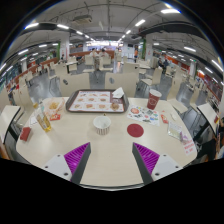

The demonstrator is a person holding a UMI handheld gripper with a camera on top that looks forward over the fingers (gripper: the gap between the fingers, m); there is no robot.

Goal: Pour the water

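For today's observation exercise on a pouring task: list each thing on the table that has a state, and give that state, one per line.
gripper: open, empty, fingers well apart.
white cup: upright on the table, beyond the fingers, untouched.
red cup: upright, far side of the table.
tray: lying flat.
red coaster: flat, nothing on it.
bottle: upright, contents unclear.

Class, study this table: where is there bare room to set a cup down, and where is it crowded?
Bare: the table between the gripper's open fingers, up to the white cup and red coaster. Crowded: the far half, around the tray, red cup and both side edges.
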